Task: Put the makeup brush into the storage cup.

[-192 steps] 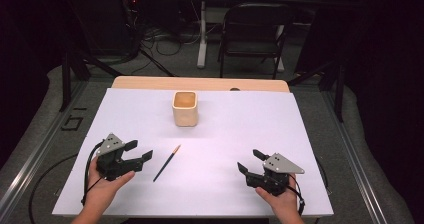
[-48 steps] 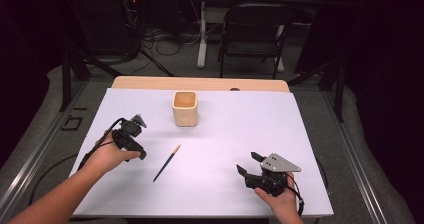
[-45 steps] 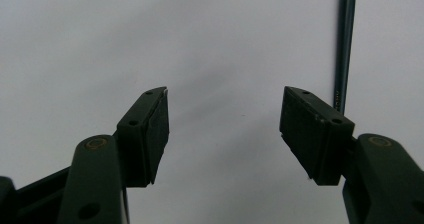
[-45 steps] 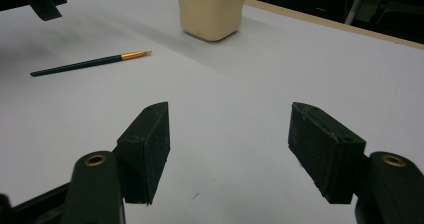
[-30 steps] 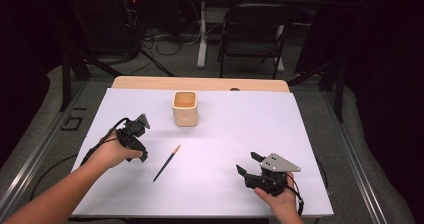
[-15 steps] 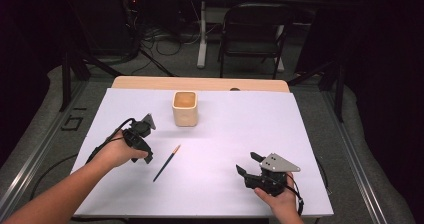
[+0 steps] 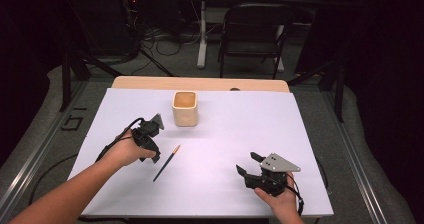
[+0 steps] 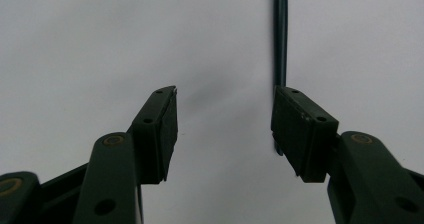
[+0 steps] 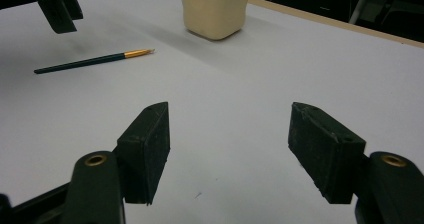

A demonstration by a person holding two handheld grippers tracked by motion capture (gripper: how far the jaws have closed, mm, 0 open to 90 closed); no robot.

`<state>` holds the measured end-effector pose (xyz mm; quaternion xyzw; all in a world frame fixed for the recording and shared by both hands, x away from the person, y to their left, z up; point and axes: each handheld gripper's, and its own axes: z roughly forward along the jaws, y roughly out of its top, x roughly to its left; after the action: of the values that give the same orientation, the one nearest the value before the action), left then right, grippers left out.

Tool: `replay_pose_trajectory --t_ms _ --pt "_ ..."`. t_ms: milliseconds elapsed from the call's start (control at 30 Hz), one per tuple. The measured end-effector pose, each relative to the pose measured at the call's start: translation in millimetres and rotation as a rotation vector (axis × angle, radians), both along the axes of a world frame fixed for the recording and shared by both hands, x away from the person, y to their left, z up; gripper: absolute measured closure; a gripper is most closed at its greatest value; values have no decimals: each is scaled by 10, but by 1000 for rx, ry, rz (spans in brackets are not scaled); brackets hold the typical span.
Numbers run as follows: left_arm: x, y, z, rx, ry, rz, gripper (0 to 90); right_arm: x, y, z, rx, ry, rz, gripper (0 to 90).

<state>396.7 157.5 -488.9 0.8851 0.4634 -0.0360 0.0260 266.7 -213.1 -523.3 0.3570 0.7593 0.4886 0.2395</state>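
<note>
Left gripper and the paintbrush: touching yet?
Cannot tell. In the left gripper view the paintbrush passes behind one finger of the open left gripper, hiding any gap.

My high view looks forward and down over the whole white-covered counter (image 7: 250, 134). My left gripper view points almost straight down, very close to the thin dark paintbrush (image 8: 280, 39). My right gripper view looks low across the counter, sharing that paintbrush and the cream square cup (image 9: 215, 9).

The brush (image 7: 167, 163) I'm after is thin, with a dark handle, a gold ferrule and a pale tip. It lies flat on the table, slanted, tip toward the cup (image 7: 185, 108), a little way in front of it, untouched.
</note>
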Motion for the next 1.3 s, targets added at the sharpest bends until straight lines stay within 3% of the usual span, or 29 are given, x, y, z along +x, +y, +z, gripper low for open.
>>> replay_pose_trajectory --t_ms 1300 --pt "86 -300 -42 -19 -5 -33 493 7 -11 -5 0 -2 -1 332"
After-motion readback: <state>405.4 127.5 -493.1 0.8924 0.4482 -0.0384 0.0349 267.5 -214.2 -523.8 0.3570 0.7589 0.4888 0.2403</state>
